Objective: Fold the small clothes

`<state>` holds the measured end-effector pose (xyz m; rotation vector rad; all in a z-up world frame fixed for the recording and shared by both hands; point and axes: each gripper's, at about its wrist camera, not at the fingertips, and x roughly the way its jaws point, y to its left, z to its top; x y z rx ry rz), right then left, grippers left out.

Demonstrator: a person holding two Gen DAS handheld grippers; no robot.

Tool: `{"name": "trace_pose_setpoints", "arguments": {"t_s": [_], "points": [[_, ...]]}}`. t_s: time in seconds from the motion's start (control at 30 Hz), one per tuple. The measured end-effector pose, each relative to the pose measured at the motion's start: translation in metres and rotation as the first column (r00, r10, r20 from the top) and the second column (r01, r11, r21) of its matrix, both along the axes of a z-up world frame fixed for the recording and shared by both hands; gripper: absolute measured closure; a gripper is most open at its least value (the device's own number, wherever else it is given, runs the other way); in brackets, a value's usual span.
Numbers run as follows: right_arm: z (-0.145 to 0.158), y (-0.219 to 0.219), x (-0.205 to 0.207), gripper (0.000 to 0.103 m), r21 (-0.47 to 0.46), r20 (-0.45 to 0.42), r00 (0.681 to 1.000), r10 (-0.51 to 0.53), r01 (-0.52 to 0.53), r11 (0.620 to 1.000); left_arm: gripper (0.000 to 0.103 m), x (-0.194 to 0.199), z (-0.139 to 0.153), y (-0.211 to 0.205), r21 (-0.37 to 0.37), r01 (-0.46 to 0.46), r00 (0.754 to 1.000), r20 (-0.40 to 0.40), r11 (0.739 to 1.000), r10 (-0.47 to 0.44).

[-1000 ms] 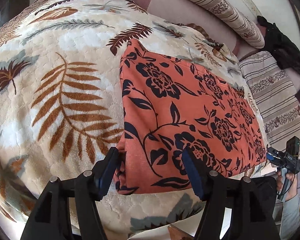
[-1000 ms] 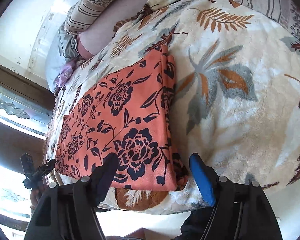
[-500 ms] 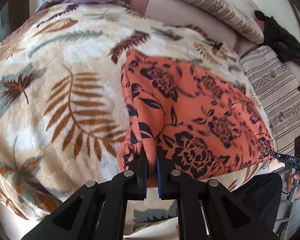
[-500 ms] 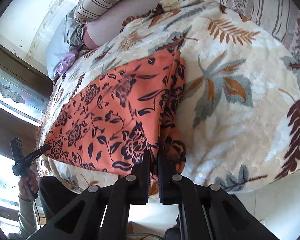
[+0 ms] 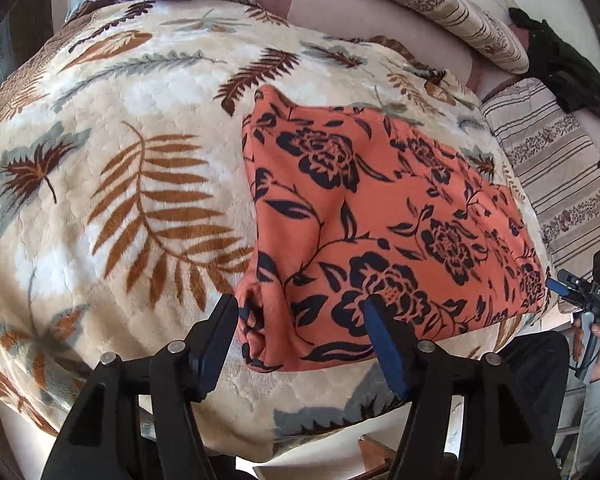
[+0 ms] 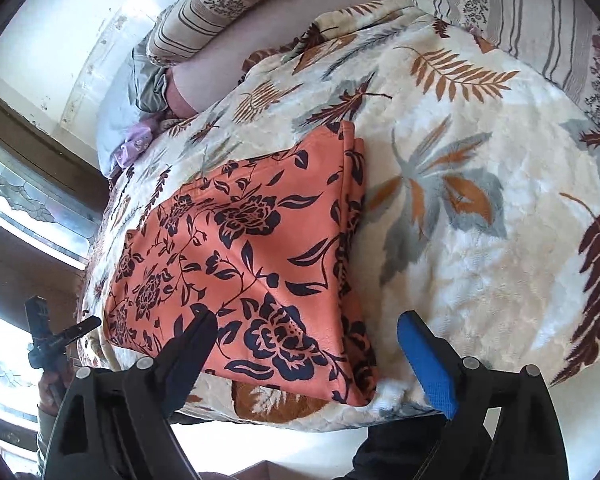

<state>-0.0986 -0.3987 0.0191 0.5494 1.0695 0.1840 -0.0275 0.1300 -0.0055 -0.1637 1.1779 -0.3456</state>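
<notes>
Left wrist view: the cloth [image 5: 380,216] lies lengthwise along the bed's [image 5: 100,160] near edge, each opening tool, left [image 5: 300,320] and right [image 6: 304,340], straddling its own near corner, gripping nothing.

You're over a bed with a cream leaf-print blanket [image 5: 112,184], striped pillows [image 5: 432,8] against a pale wall [image 6: 60,20], and bright daylight through the patterned-glass window [image 6: 16,204] at the side.

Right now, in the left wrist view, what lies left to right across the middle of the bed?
Cream plush blanket with brown leaf print → folded orange cloth with dark floral print → beige striped cushion.
</notes>
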Motion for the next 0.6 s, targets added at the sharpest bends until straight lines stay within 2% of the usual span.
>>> {"name": "trace_pose_setpoints", "arguments": {"t_s": [0.07, 0.1, 0.13, 0.17, 0.2, 0.23, 0.27, 0.3, 0.33, 0.4, 0.47, 0.5, 0.53, 0.57, 0.6], "points": [[-0.008, 0.009, -0.003, 0.014, -0.026, -0.028, 0.999, 0.022, -0.023, 0.999, 0.038, 0.000, -0.011, -0.001, -0.016, 0.000, 1.000, -0.024, 1.000, 0.000], [-0.013, 0.014, -0.004, 0.024, -0.042, -0.049, 0.998, 0.029, -0.031, 0.999, 0.046, 0.001, -0.013, -0.001, -0.023, -0.002, 1.000, -0.030, 1.000, 0.001], [-0.018, 0.014, -0.005, 0.034, -0.042, -0.071, 0.997, 0.035, -0.038, 0.998, 0.058, 0.001, -0.014, -0.001, -0.017, -0.003, 0.999, -0.035, 1.000, 0.003], [-0.022, 0.014, -0.005, 0.056, -0.043, -0.099, 0.994, 0.039, -0.044, 0.998, 0.087, 0.004, -0.013, -0.003, 0.008, -0.002, 0.999, -0.042, 1.000, 0.003], [-0.025, 0.016, -0.004, 0.071, -0.064, -0.124, 0.991, 0.046, -0.054, 0.997, 0.097, 0.005, -0.012, -0.002, 0.028, 0.001, 0.999, -0.045, 1.000, 0.000], [-0.026, 0.018, -0.003, 0.074, -0.084, -0.138, 0.989, 0.058, -0.070, 0.994, 0.097, 0.006, -0.007, -0.001, 0.000, 0.008, 0.999, -0.042, 1.000, -0.008], [-0.024, 0.019, -0.002, 0.087, -0.090, -0.144, 0.987, 0.067, -0.080, 0.993, 0.098, 0.006, 0.002, 0.002, -0.025, -0.002, 1.000, -0.026, 1.000, 0.001], [-0.017, 0.020, -0.003, 0.094, -0.103, -0.132, 0.989, 0.066, -0.080, 0.992, 0.098, 0.005, 0.013, 0.006, -0.040, -0.013, 1.000, 0.004, 0.999, 0.013], [-0.006, 0.018, -0.006, 0.094, -0.107, -0.105, 0.992, 0.064, -0.075, 0.991, 0.098, 0.002, 0.022, 0.011, -0.065, -0.016, 0.999, 0.026, 0.998, 0.018], [0.005, 0.010, -0.009, 0.095, -0.092, -0.084, 0.995, 0.052, -0.060, 0.994, 0.097, 0.000, 0.025, 0.017, -0.106, -0.003, 1.000, 0.020, 0.994, 0.005], [-0.012, 0.005, -0.005, 0.094, -0.129, -0.159, 0.986, 0.044, -0.065, 0.990, 0.096, 0.008, -0.003, 0.019, -0.046, -0.002, 0.997, -0.072, 0.999, -0.002], [-0.028, 0.002, -0.001, 0.090, -0.131, -0.219, 0.974, 0.052, -0.082, 0.988, 0.093, 0.013, -0.021, 0.023, -0.014, -0.012, 0.992, -0.127, 1.000, 0.010], [-0.040, -0.001, 0.000, 0.089, -0.107, -0.253, 0.966, 0.055, -0.084, 0.991, 0.093, 0.016, -0.030, 0.028, -0.047, -0.029, 0.988, -0.152, 0.998, 0.022], [-0.041, -0.008, -0.001, 0.088, -0.079, -0.230, 0.972, 0.038, -0.058, 0.995, 0.093, 0.017, -0.028, 0.034, -0.090, -0.055, 0.987, -0.157, 0.994, 0.040], [-0.035, -0.012, -0.003, 0.082, -0.055, -0.189, 0.982, 0.019, -0.030, 0.998, 0.092, 0.015, -0.019, 0.037, -0.107, -0.064, 0.990, -0.131, 0.992, 0.050]]}}
